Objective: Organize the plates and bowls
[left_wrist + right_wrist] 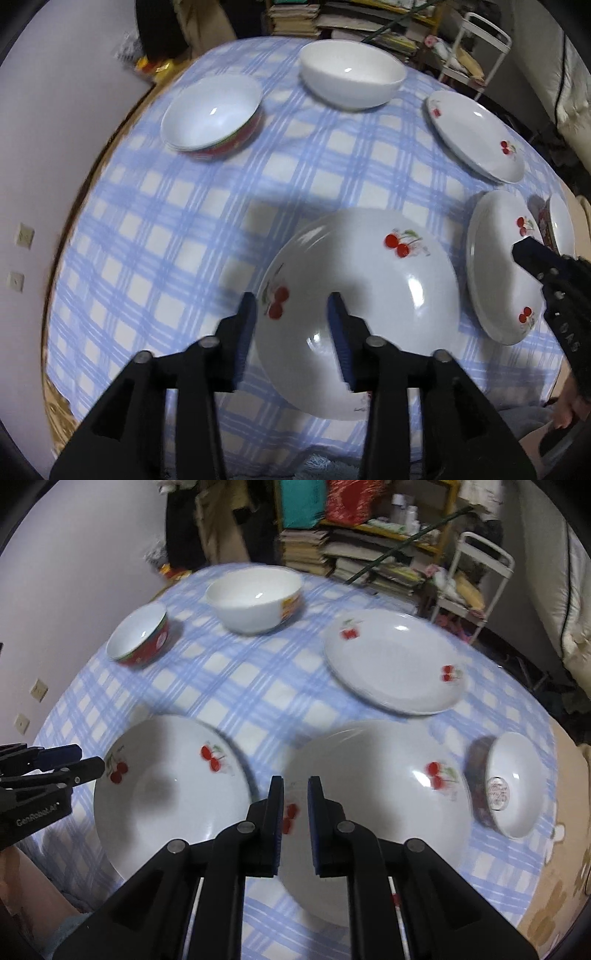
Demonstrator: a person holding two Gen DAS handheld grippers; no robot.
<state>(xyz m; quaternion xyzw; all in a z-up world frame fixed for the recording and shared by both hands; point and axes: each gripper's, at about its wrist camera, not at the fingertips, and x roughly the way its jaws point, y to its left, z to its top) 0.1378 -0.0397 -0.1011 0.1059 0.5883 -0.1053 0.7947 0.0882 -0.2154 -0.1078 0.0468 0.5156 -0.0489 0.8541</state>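
Three white cherry-print plates lie on the blue-check tablecloth (177, 240). My left gripper (291, 314) is open, its fingers standing either side of the near-left plate's (369, 295) left rim without pressing it. From the right wrist view the left gripper (85, 761) hovers at that plate's (170, 794) left edge. My right gripper (295, 812) is shut on the left rim of the near-right plate (388, 805), with a cherry showing in the narrow gap. The left wrist view has the right gripper (524, 253) over this plate (495, 266). The third plate (395, 661) lies further back.
A red-sided bowl stack (210, 114) and a large white bowl (351, 74) stand at the far side. A small dark-sided bowl (509, 782) sits at the right edge. Book-laden shelves (332, 554) and a white cart (476, 576) stand behind the table.
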